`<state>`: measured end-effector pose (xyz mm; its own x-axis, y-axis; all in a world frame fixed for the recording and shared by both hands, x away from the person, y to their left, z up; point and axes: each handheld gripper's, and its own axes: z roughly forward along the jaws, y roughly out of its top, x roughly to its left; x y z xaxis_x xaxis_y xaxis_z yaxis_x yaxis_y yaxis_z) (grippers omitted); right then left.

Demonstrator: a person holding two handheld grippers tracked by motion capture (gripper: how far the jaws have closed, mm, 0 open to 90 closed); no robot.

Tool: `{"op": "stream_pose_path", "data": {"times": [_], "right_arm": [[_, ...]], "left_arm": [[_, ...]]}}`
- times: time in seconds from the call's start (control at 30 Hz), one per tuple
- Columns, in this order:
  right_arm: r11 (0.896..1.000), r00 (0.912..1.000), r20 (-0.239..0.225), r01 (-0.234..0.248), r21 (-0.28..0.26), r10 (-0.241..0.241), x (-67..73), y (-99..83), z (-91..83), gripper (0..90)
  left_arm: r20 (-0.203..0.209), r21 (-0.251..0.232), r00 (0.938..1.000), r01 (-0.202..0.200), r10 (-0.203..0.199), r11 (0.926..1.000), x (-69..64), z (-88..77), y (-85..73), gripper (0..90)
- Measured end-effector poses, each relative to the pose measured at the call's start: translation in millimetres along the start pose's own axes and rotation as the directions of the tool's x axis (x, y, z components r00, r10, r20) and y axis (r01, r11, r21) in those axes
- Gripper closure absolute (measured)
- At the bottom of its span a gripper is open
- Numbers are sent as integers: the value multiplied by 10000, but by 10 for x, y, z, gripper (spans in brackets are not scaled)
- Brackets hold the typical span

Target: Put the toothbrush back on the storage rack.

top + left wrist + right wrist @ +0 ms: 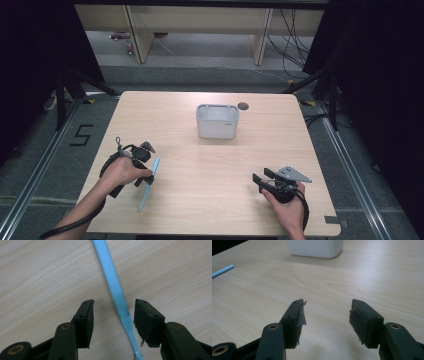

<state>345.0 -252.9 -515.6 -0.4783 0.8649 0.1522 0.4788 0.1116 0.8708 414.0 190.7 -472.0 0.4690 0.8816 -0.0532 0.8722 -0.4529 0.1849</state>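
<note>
Blue comb [117,293] between the left gripper's [113,312] parted jaws, untouched.

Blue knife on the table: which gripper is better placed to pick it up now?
Left. The left gripper already straddles the blue plastic knife, its jaws either side and not yet pressing. The right gripper stands open over bare table, far from the knife.

Pale blue stick [117,293] smooth glossy plastic, ridged edge; table [210,170] matt light wood grain; white bin [217,121] matt plastic
</note>
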Motion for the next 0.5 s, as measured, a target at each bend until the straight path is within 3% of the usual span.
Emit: {"op": "stream_pose_path", "data": {"times": [0.03,0.07,0.37,0.4,0.5], "right_arm": [[9987,9987,-111,-496,107,497,37,-3,-3,449],[9987,9987,-111,-496,107,497,37,-3,-3,449],[9989,9989,-141,-441,125,443,39,0,-4,449],[9999,9999,88,79,104,-80,9,3,-5,449],[9999,10000,-6,30,155,-30,18,6,-5,449]], "left_arm": [[43,32,10000,87,-87,10000,-18,9,1,513],[6,84,9999,-139,139,9999,-14,12,9,513],[0,374,9995,-327,327,9988,-61,71,1,561],[4,428,9992,-408,408,9983,-59,78,-1,561],[-27,511,9991,-433,435,9978,-74,105,-1,577]]}}
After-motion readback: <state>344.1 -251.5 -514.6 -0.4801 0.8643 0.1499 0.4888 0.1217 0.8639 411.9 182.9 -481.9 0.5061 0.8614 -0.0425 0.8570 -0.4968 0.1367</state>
